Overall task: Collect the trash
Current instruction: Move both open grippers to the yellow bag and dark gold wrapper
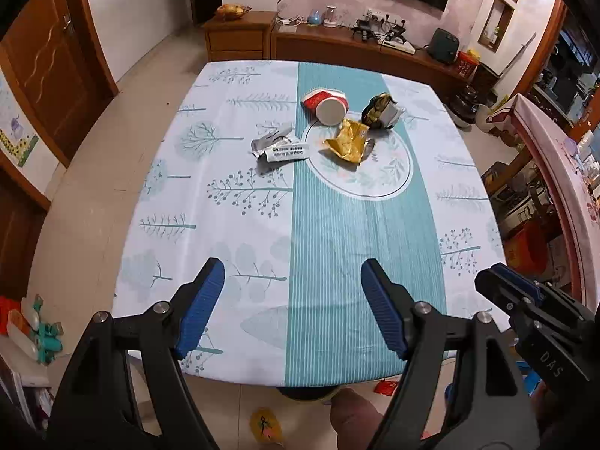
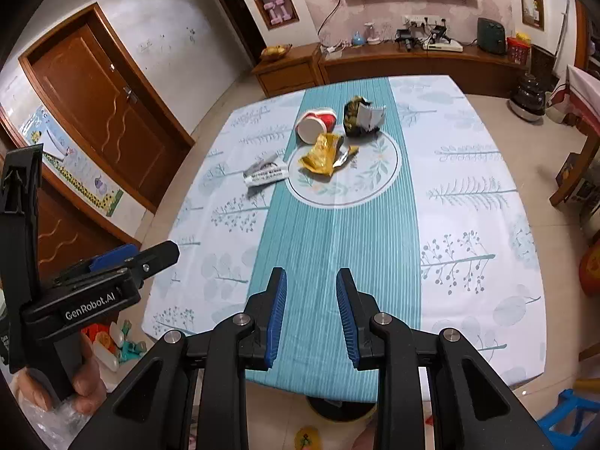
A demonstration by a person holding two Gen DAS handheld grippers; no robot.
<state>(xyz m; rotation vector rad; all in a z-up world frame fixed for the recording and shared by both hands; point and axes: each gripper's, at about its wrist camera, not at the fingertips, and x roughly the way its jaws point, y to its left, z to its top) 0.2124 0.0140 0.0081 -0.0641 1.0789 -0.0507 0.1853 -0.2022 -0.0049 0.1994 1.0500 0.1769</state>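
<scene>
Trash lies at the far middle of the table (image 1: 168, 225): a red and white paper cup (image 1: 325, 107) on its side, a gold wrapper (image 1: 347, 141), a dark crumpled packet (image 1: 380, 110) and a silver-white wrapper (image 1: 279, 147). The same cup (image 2: 314, 124), gold wrapper (image 2: 320, 155), dark packet (image 2: 362, 116) and silver wrapper (image 2: 264, 172) show in the right wrist view. My left gripper (image 1: 292, 273) is open and empty over the near table edge. My right gripper (image 2: 311, 281) is open, narrower, and empty, also near the front edge.
The table wears a teal and white tree-print cloth (image 2: 468, 187). A wooden cabinet (image 1: 337, 43) lines the far wall. Toys and clutter (image 1: 33, 330) lie on the floor at left, a blue stool (image 2: 570, 420) at right. A red scrap (image 1: 386, 388) lies on the floor.
</scene>
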